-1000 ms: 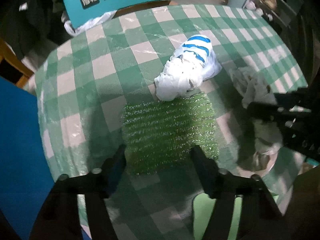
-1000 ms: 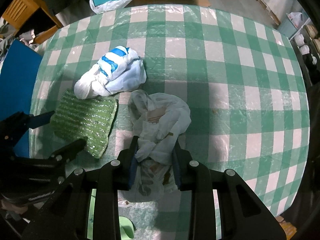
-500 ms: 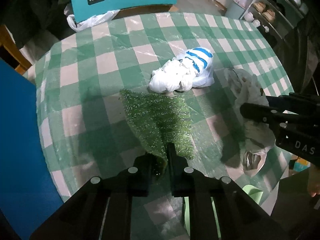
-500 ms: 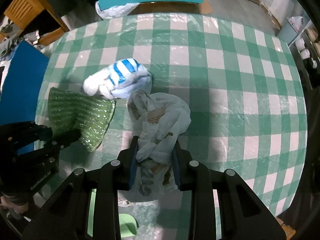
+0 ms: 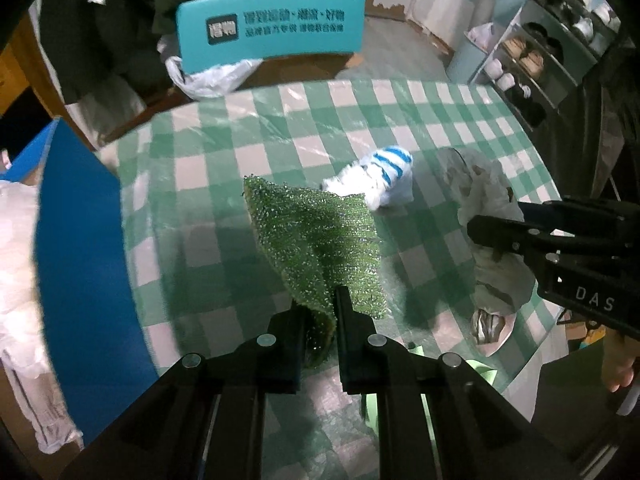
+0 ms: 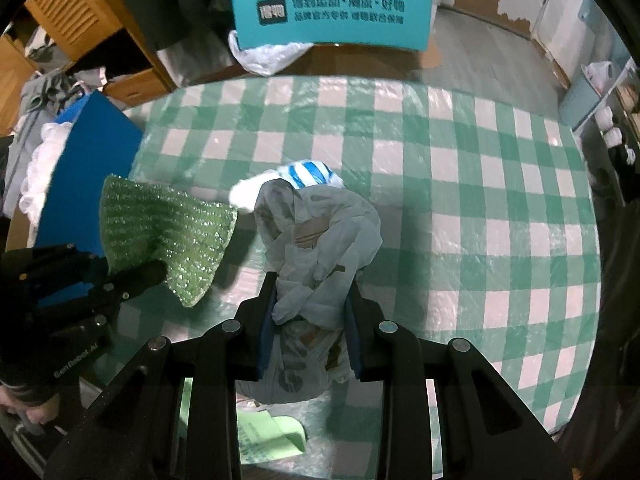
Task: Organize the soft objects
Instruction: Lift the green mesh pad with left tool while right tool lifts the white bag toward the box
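My left gripper (image 5: 322, 312) is clenched on the sparkly green knitted cloth (image 5: 320, 232), holding it above the green-checked tablecloth (image 6: 460, 208). The blue-striped white bundle (image 5: 380, 174) lies on the table between. My right gripper (image 6: 310, 312) grasps the crumpled translucent white plastic bag (image 6: 320, 240).
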`<control>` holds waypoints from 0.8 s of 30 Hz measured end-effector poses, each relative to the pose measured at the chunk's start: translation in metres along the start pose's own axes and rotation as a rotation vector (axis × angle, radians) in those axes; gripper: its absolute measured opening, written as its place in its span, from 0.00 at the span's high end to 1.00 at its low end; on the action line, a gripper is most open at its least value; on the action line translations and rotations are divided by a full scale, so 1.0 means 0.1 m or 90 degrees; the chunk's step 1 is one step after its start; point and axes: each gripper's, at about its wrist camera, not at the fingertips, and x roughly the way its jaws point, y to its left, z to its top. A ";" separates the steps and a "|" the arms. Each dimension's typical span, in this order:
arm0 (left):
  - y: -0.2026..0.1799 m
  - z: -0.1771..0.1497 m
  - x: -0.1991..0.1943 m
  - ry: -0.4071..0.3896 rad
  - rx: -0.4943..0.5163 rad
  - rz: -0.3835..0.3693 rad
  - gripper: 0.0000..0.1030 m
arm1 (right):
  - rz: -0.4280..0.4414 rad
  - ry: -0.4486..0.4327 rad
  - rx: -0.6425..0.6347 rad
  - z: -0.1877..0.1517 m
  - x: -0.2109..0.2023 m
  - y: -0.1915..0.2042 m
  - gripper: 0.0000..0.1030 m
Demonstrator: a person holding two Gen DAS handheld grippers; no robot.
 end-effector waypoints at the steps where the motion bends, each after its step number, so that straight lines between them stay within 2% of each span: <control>1: 0.01 0.00 -0.04 -0.004 -0.002 0.004 0.88 | 0.002 -0.003 -0.002 0.01 -0.02 0.03 0.73; 24: 0.19 -0.11 -0.71 -0.082 -0.010 0.045 0.88 | 0.043 -0.074 -0.060 0.08 -0.53 0.50 0.73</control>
